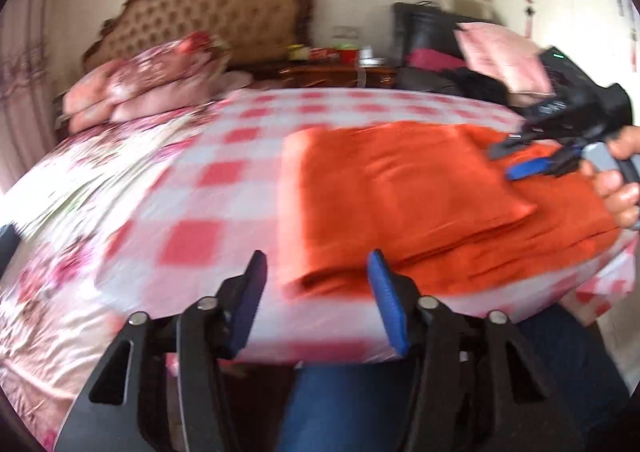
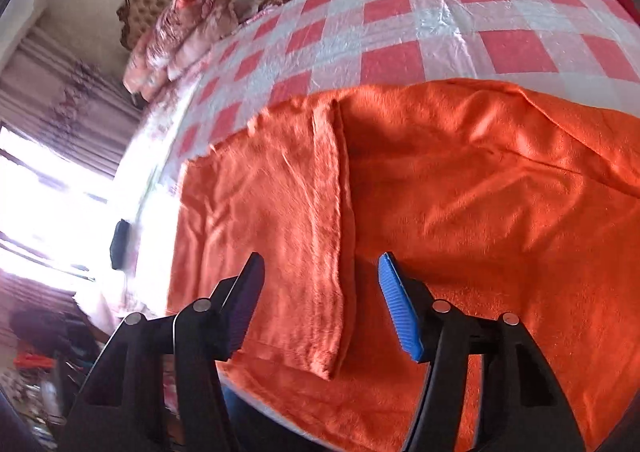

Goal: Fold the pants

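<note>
The orange pants (image 1: 400,196) lie folded in layers on the red-and-white checked sheet (image 1: 224,172), near the bed's front edge. My left gripper (image 1: 318,292) is open and empty, at the pants' near left corner, just off the bed edge. My right gripper (image 1: 516,160) hovers over the pants' right part in the left wrist view. In the right wrist view the right gripper (image 2: 320,304) is open and empty just above the pants (image 2: 440,212), over a folded flap edge (image 2: 336,236).
Floral pillows and quilt (image 1: 140,84) are piled at the left by the tufted headboard (image 1: 208,16). A wooden nightstand (image 1: 340,72) with small items stands behind the bed. Dark bags and a pink cloth (image 1: 500,52) sit at the back right. A bright window (image 2: 40,204) is on the left.
</note>
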Action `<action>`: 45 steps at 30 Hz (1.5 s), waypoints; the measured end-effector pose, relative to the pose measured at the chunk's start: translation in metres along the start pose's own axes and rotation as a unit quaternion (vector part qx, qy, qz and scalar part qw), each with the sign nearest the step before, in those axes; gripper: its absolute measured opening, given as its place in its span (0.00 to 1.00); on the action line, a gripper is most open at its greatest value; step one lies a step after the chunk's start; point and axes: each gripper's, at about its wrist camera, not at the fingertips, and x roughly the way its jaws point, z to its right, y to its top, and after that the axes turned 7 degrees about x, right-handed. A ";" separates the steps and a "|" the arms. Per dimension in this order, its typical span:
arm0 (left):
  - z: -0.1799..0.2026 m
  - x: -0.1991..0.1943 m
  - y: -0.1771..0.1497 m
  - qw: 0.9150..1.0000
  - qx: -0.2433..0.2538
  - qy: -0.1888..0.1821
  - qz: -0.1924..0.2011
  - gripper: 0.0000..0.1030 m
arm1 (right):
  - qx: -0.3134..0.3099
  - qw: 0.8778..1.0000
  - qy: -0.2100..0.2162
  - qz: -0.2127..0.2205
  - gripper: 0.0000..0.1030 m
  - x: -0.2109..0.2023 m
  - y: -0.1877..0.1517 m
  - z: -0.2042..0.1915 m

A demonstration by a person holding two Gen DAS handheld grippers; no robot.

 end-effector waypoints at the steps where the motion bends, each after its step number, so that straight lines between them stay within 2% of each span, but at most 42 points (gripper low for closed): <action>1: -0.008 -0.002 -0.004 1.000 -0.002 0.003 -0.003 0.44 | -0.002 1.000 -0.013 0.010 0.55 -0.001 -0.004 0.000; 4: -0.017 -0.003 -0.008 1.000 -0.001 -0.001 -0.004 0.40 | -0.010 0.996 -0.063 0.068 0.53 -0.016 -0.021 0.000; 8: -0.001 0.005 -0.005 0.999 0.048 -0.003 0.009 0.38 | 0.003 0.981 -0.140 0.133 0.52 -0.043 -0.054 0.013; 11: 0.011 0.021 -0.007 0.996 0.087 0.018 -0.002 0.27 | -0.015 0.971 -0.190 0.144 0.52 -0.050 -0.074 0.020; 13: 0.013 0.028 -0.009 0.995 0.098 0.026 -0.005 0.27 | -0.022 0.968 -0.208 0.137 0.52 -0.050 -0.084 0.028; 14: 0.018 0.032 -0.011 0.991 0.125 0.035 -0.012 0.27 | -0.024 0.968 -0.214 0.131 0.52 -0.048 -0.087 0.032; 18: 0.028 0.030 -0.022 0.980 0.183 0.072 -0.007 0.28 | -0.006 0.970 -0.206 0.130 0.52 -0.052 -0.092 0.043; 20: 0.034 0.031 -0.025 0.972 0.214 0.096 -0.006 0.28 | -0.006 0.977 -0.170 0.127 0.52 -0.053 -0.088 0.035; 22: 0.036 0.031 -0.022 0.970 0.218 0.104 0.000 0.27 | -0.017 0.979 -0.156 0.126 0.52 -0.053 -0.085 0.025; 23: 0.038 0.031 -0.019 0.969 0.222 0.107 0.003 0.27 | -0.019 0.983 -0.137 0.120 0.48 -0.050 -0.083 0.022; 24: 0.041 0.032 -0.017 0.966 0.233 0.113 0.004 0.28 | -0.015 0.986 -0.122 0.113 0.46 -0.048 -0.081 0.018; 26: 0.054 0.039 -0.017 0.950 0.289 0.122 -0.002 0.28 | -0.005 0.989 -0.108 0.104 0.42 -0.043 -0.078 0.017; 29: 0.069 0.042 -0.025 0.922 0.356 0.154 0.008 0.29 | -0.012 0.982 -0.154 0.112 0.42 -0.042 -0.082 0.015; 30: 0.070 0.043 -0.025 0.919 0.362 0.156 0.012 0.28 | -0.013 0.980 -0.164 0.111 0.42 -0.042 -0.083 0.017; 31: 0.071 0.045 -0.025 0.915 0.369 0.160 0.015 0.24 | -0.013 0.979 -0.170 0.108 0.42 -0.040 -0.085 0.018; 32: 0.071 0.047 -0.024 0.909 0.382 0.166 0.017 0.09 | -0.014 0.979 -0.174 0.101 0.42 -0.037 -0.087 0.020; 33: 0.072 0.048 -0.024 0.903 0.393 0.170 0.021 0.05 | -0.016 0.979 -0.178 0.097 0.42 -0.035 -0.088 0.022; 34: 0.072 0.045 -0.024 0.900 0.399 0.171 0.029 0.05 | -0.020 0.978 -0.184 0.095 0.42 -0.032 -0.090 0.023; 37: 0.059 0.041 -0.024 0.903 0.396 0.163 0.036 0.05 | -0.038 0.975 -0.197 0.097 0.41 -0.030 -0.093 0.021; 39: 0.048 0.041 -0.023 0.914 0.376 0.153 0.028 0.05 | -0.044 0.974 -0.202 0.098 0.41 -0.029 -0.095 0.021; 40: 0.044 0.041 -0.023 0.916 0.371 0.150 0.025 0.05 | -0.047 0.973 -0.205 0.098 0.41 -0.028 -0.095 0.021; 43: 0.045 0.040 -0.029 0.914 0.379 0.142 0.030 0.05 | -0.056 0.970 -0.215 0.099 0.41 -0.026 -0.096 0.019; 45: 0.041 0.040 -0.031 0.919 0.371 0.134 0.030 0.05 | -0.059 0.970 -0.217 0.096 0.41 -0.027 -0.097 0.019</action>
